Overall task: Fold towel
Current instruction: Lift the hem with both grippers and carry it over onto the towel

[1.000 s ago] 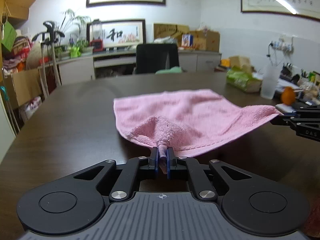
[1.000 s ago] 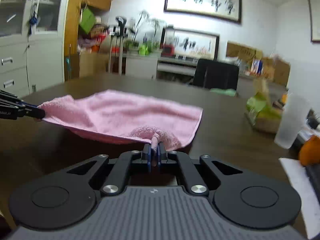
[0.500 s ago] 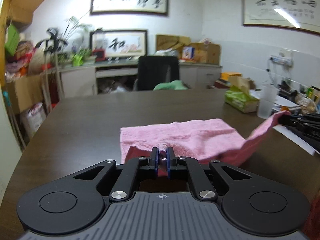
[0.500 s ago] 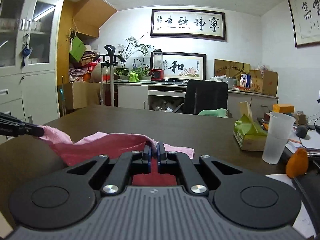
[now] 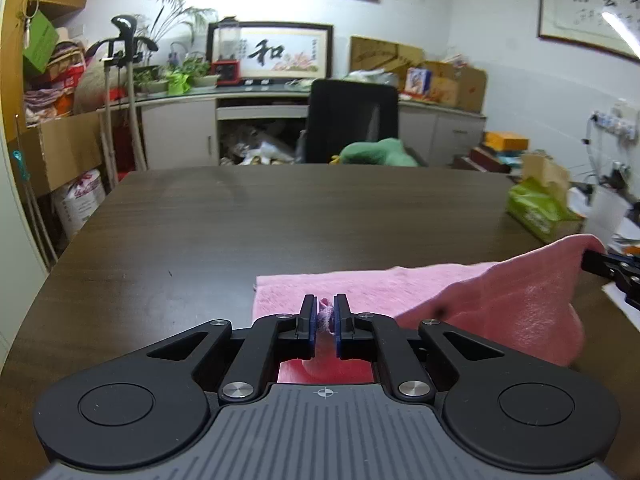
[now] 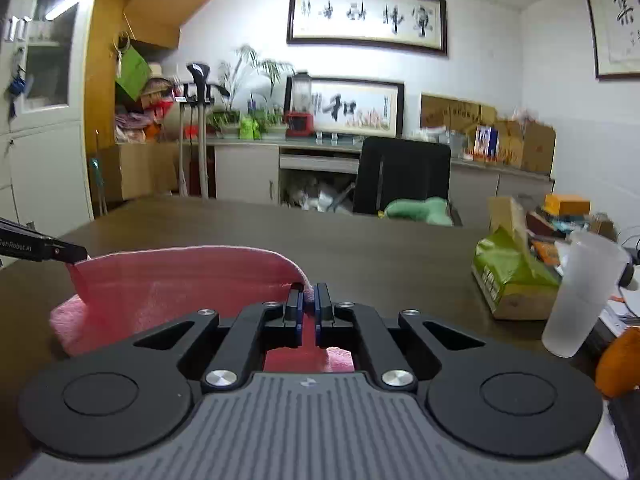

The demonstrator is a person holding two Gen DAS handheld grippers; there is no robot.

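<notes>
Left wrist view: pink towel [image 5: 460,292] half-raised over the table [image 5: 280,216], one corner pinched in the left gripper [image 5: 324,317], another in the right gripper [image 6: 308,305]. Tissue pack [image 6: 508,276] and cup [image 6: 580,292] just right, apart.

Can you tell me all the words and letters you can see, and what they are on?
"和": framed picture on the back counter.
"GenRobot.AI", first letter cut off: side of the left gripper.
Long brush scroll above it: five big characters, too cursive to read surely.
Scroll on the right wall: big characters, cut off, not sure.
Green tissue pack: print blurred.
</notes>
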